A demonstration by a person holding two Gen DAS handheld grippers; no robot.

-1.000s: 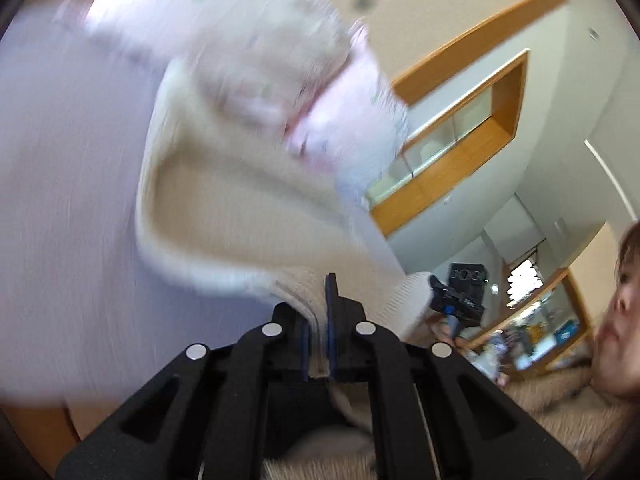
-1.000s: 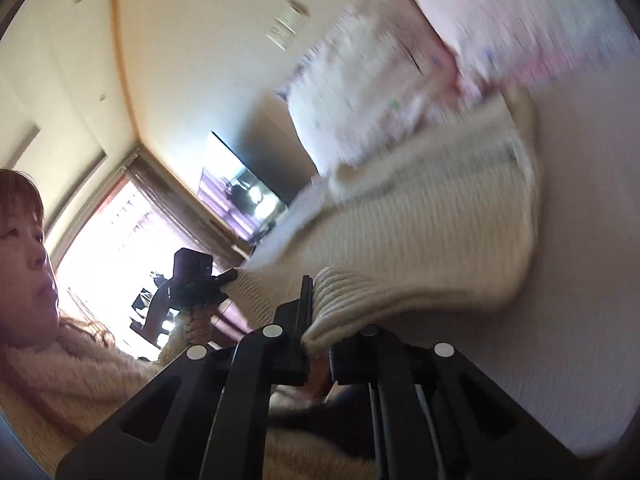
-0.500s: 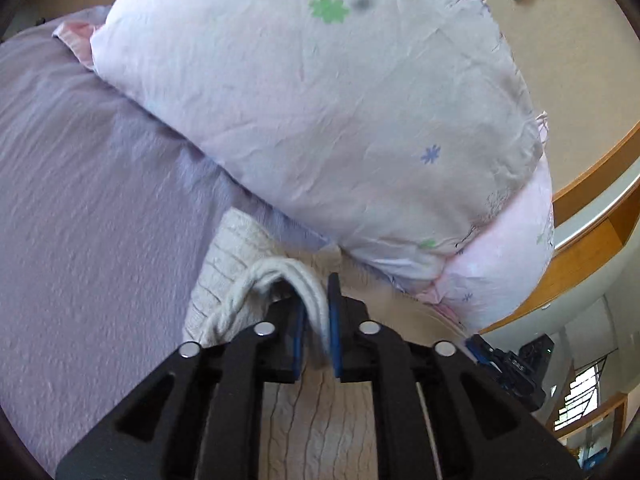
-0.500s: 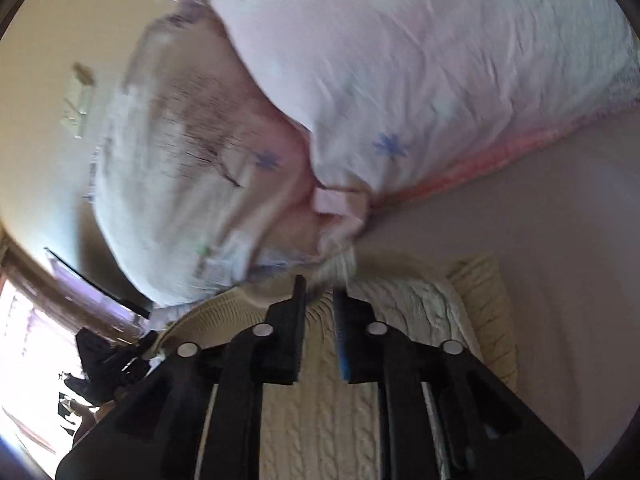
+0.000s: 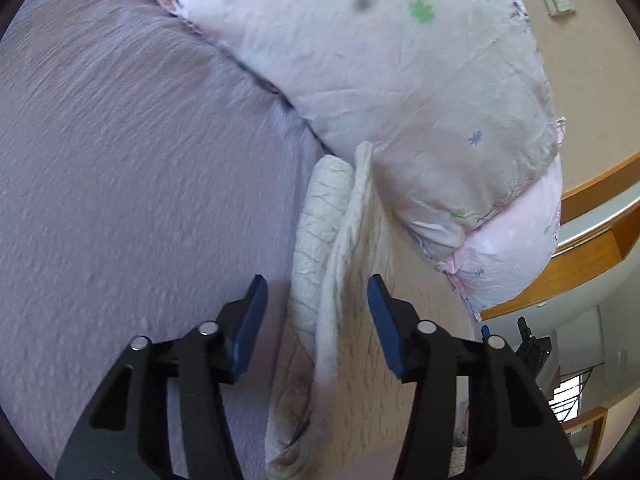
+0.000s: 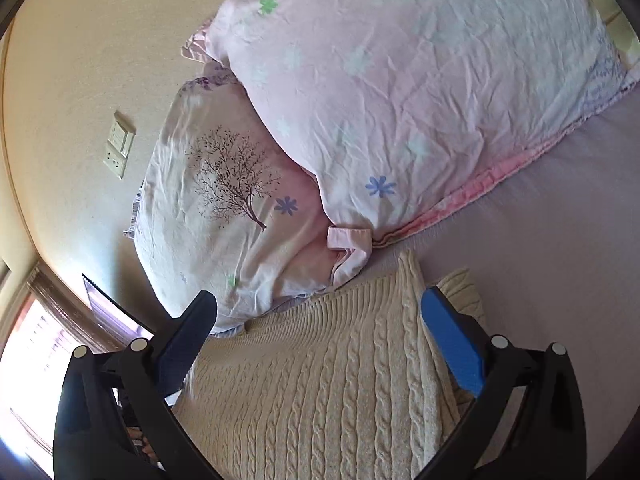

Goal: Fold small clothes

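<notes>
Sweater (image 6: 320, 380) runs off-frame below spread right tongs (image 6: 320, 316), edges blurred.

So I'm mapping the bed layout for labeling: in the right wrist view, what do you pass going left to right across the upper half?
Wall switch plate → tree-print pillow → pink flowered pillow → lavender bedsheet.

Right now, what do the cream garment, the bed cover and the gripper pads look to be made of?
Cream garment: chunky cable knit, likely wool or acrylic; raised braids and a ribbed edge show.
Bed cover: lilac woven cloth, matte, crinkled like seersucker; fibre unclear.
Pads: blue, smooth, matte, probably rubber or foam, on black hard plastic fingers.
</notes>
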